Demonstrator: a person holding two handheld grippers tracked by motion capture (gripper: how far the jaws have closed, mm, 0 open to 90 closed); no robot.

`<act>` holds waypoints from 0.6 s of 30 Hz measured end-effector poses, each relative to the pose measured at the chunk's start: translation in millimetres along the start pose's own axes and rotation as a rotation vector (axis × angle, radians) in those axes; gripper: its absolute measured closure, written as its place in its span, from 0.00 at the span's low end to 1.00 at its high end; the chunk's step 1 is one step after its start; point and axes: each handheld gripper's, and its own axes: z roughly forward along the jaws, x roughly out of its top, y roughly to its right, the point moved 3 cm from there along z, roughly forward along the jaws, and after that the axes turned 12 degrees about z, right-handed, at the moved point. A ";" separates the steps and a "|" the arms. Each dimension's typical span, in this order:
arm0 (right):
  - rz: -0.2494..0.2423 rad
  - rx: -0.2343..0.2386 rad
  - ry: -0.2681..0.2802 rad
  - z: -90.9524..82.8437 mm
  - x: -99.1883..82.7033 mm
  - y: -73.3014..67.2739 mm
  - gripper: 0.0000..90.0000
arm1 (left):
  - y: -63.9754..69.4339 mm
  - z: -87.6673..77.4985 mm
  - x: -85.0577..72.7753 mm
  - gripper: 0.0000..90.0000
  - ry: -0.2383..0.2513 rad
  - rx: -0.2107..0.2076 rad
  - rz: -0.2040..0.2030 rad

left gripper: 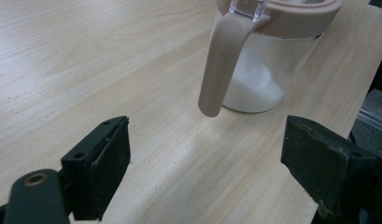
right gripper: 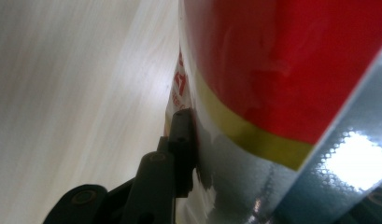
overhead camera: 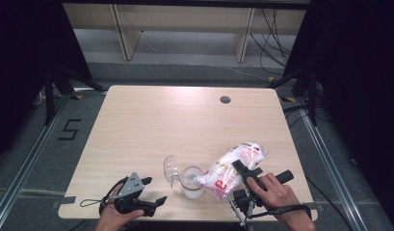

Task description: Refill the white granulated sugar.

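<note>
The bag [overhead camera: 233, 168] of white powder or grains lies tipped over the clear jar [overhead camera: 192, 183] near the table's front edge, its mouth down at the jar's rim, its far end propped up and away to the right. The right gripper [overhead camera: 243, 179] has it clamped across the lower body; in the right gripper view one black jaw presses flat against the glossy red-and-silver film [right gripper: 282, 70], so those jaws are closed on the bag.

It looks like a soft, shifting load: slick plastic skin, loose contents that slump as it tilts, weight sliding toward the mouth. A grip across the middle, where the fill is packed, seems surer than one on the empty crimped end, which would probably just fold.

The jar already holds a white heap in its bottom. Its lid [overhead camera: 171, 169] stands flipped open to the left, and a beige handle [left gripper: 221, 65] hangs down its side in the left gripper view. Glass or hard plastic, I can't tell, but light enough to be nudged.

The left gripper [overhead camera: 137, 195] rests on the table [overhead camera: 151, 120] beside the jar, jaws spread wide with nothing between them.
</note>
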 end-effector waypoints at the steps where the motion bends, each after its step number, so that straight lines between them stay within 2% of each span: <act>1: -0.035 -0.001 0.016 1.5 1.7 3.1 0.81 | 0.1 0.0 0.0 0.17 0.000 0.000 -0.002; 2: -0.025 0.003 0.023 2.2 2.6 3.1 0.81 | 0.0 0.0 0.1 0.17 0.001 0.000 -0.002; 3: 0.014 0.010 0.040 3.8 2.3 2.0 0.81 | -0.1 -0.2 0.1 0.17 0.001 -0.001 -0.001; 5: 0.022 0.015 0.084 6.3 2.2 4.4 0.82 | 0.2 -0.6 0.2 0.17 -0.001 0.003 -0.006; 6: 0.083 0.030 0.058 5.7 0.3 0.9 0.82 | 0.1 -0.4 0.1 0.17 0.001 0.000 -0.007; 7: 0.051 0.026 0.078 7.0 1.0 3.3 0.82 | 0.1 -0.7 0.1 0.17 -0.002 0.004 -0.006; 8: 0.092 0.039 0.067 7.7 -0.5 0.9 0.82 | 0.1 -0.5 0.1 0.17 0.000 0.001 -0.006; 9: 0.090 0.039 0.075 8.8 -0.9 1.7 0.82 | 0.1 -0.9 0.4 0.17 -0.002 0.003 0.002; 10: 0.166 0.055 0.062 8.8 -4.8 -2.5 0.82 | 0.1 -1.1 0.5 0.17 -0.004 0.003 0.003; 11: 0.128 0.055 0.083 10.3 -5.2 0.7 0.82 | -0.2 -0.7 0.4 0.17 0.004 -0.001 0.002; 12: 0.150 0.062 0.075 10.2 -6.9 -0.2 0.82 | -0.3 -0.8 0.4 0.17 0.004 -0.001 0.001; 13: 0.139 0.061 0.081 10.5 -7.8 0.8 0.82 | -0.8 -1.4 0.2 0.17 -0.006 0.004 0.004; 14: 0.160 0.066 0.078 10.7 -8.7 0.4 0.83 | -0.4 -0.7 0.3 0.17 0.002 0.000 -0.003; 15: 0.091 0.062 0.115 13.0 -8.1 6.0 0.83 | -0.8 -0.9 0.1 0.17 -0.002 0.000 0.002; 16: 0.180 0.073 0.087 11.5 -11.0 1.9 0.83 | -0.3 -0.8 0.4 0.17 0.002 0.003 0.001; 17: 0.219 0.070 0.099 12.0 -13.0 0.2 0.83 | -0.4 -0.8 0.4 0.17 0.003 -0.002 0.000; 18: 0.211 0.074 0.105 11.7 -12.9 3.3 0.83 | -1.2 -1.7 0.1 0.17 -0.010 0.005 0.009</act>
